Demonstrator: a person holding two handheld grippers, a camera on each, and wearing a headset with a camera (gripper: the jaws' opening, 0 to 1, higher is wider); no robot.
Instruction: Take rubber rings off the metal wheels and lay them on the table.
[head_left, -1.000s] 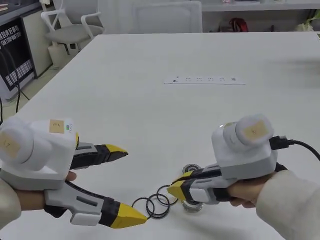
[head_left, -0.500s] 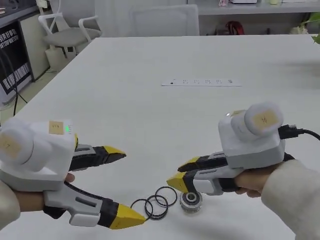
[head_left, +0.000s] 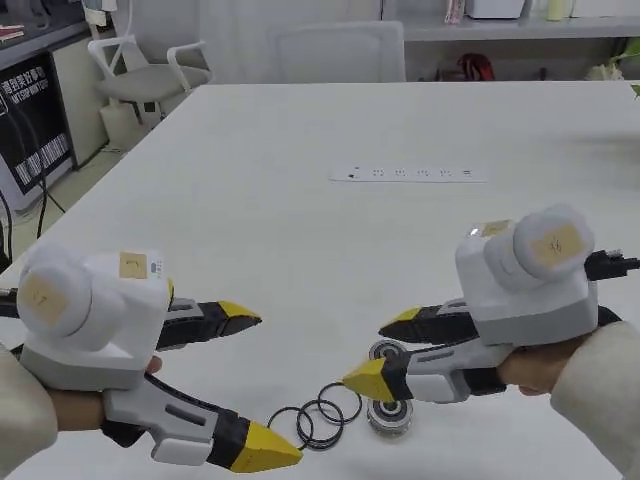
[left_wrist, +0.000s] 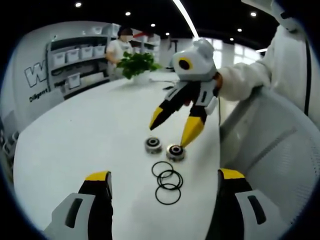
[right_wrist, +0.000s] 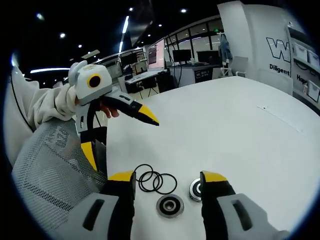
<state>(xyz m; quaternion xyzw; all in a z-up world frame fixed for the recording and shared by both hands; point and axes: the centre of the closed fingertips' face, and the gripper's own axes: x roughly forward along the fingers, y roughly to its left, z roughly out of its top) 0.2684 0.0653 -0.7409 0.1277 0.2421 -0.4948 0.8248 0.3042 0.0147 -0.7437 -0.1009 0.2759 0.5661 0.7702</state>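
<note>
Three black rubber rings (head_left: 320, 420) lie overlapping on the white table (head_left: 300, 200), near edge, between the grippers. Two metal wheels (head_left: 390, 413) stand just right of them, one nearer and one farther. The right gripper (head_left: 368, 353) hovers above the wheels, jaws apart, grasping nothing. The left gripper (head_left: 272, 388) is left of the rings, jaws spread wide, empty. A power strip (head_left: 410, 174) lies farther away.

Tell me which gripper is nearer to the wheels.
Right. The right gripper hovers open just above the wheels, one tip almost at a wheel. The left gripper is open and farther off, with the rings between it and the wheels.
</note>
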